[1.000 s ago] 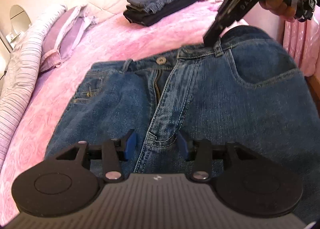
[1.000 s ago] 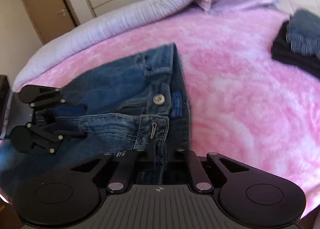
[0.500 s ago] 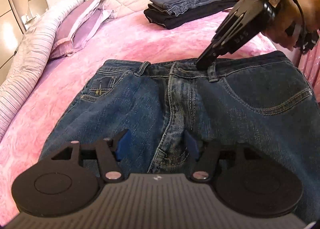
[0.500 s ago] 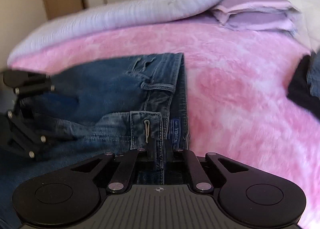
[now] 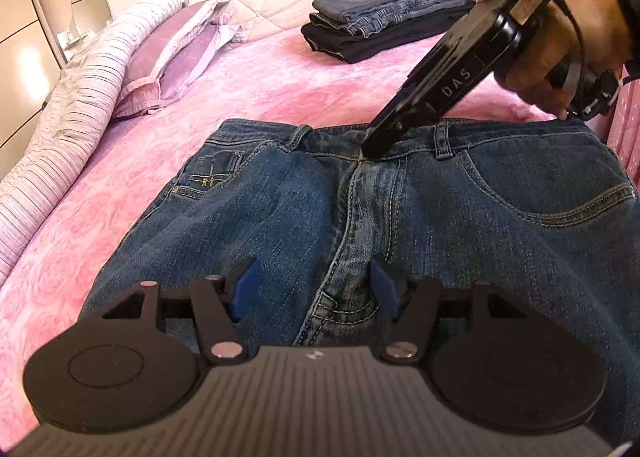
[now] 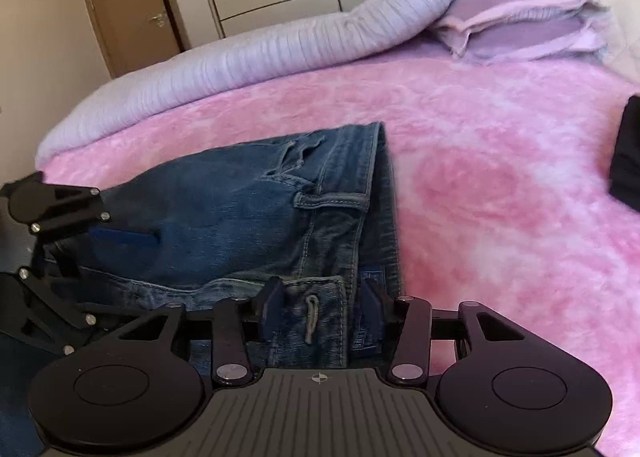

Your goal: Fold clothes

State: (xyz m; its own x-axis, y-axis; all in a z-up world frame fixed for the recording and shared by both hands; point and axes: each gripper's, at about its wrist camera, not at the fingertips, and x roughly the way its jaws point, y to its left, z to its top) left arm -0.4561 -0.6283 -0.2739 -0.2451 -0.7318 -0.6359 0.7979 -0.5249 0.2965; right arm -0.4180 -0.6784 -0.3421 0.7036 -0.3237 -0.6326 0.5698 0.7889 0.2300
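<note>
The jeans (image 5: 400, 217) lie flat at the pink bed's (image 5: 260, 97) near edge; right gripper (image 6: 320, 303) is opening off the waistband, left gripper (image 5: 312, 285) stands apart over the crotch; smooth the fly before folding.

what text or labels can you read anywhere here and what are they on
"DAS" in pale letters on the black body of the right claw, seen from the left wrist view.
Blue tag inside the waistband of the jeans: print on it, too blurred to read.
Stitched motif on the small pocket of the jeans: may be letters, too small to tell.
Nothing readable on the folded stack or the pink bedspread.
</note>
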